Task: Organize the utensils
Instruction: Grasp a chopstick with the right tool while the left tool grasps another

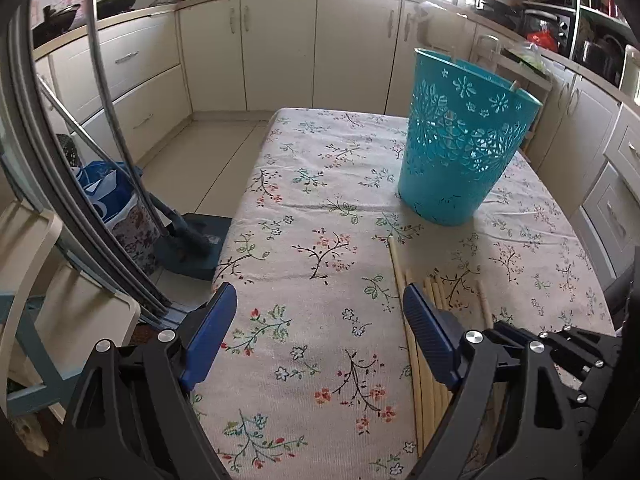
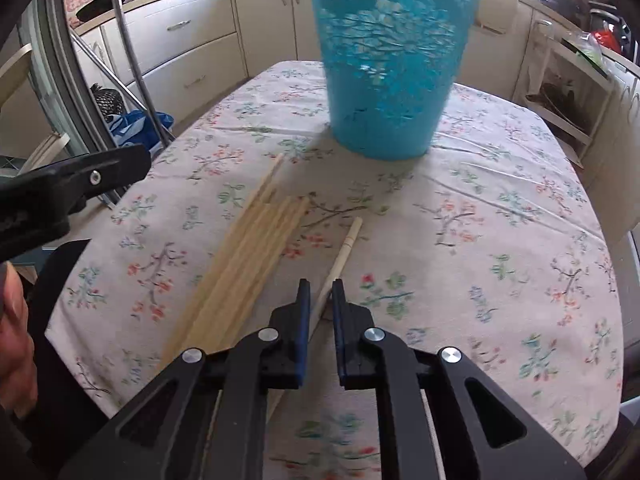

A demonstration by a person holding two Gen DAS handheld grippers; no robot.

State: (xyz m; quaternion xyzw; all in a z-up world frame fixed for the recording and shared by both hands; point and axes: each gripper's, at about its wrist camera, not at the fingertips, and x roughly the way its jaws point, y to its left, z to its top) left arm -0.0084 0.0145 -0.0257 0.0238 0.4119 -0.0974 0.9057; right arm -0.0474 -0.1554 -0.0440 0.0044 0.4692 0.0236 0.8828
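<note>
A teal cut-out basket (image 1: pixel 460 152) (image 2: pixel 392 60) stands upright at the far side of the flowered tablecloth (image 1: pixel 312 200). Several pale wooden chopsticks (image 2: pixel 248 256) lie side by side in a bundle on the cloth. One more chopstick (image 2: pixel 346 246) lies apart to their right. My right gripper (image 2: pixel 321 284) is shut on this lone chopstick near its near end, jaws almost together. My left gripper (image 1: pixel 319 290) stands open above the cloth, its right finger (image 1: pixel 428 332) over the bundle (image 1: pixel 434 292), nothing between its pads. Part of the left gripper's black body (image 2: pixel 80 176) shows in the right wrist view.
The table's left edge drops to a tiled floor with a blue bag (image 1: pixel 108 196) and a mop head (image 1: pixel 192 236). Cream cabinets (image 1: pixel 280 48) ring the room. A white chair (image 1: pixel 60 320) stands at the near left. A person's hand (image 2: pixel 16 340) shows at the left.
</note>
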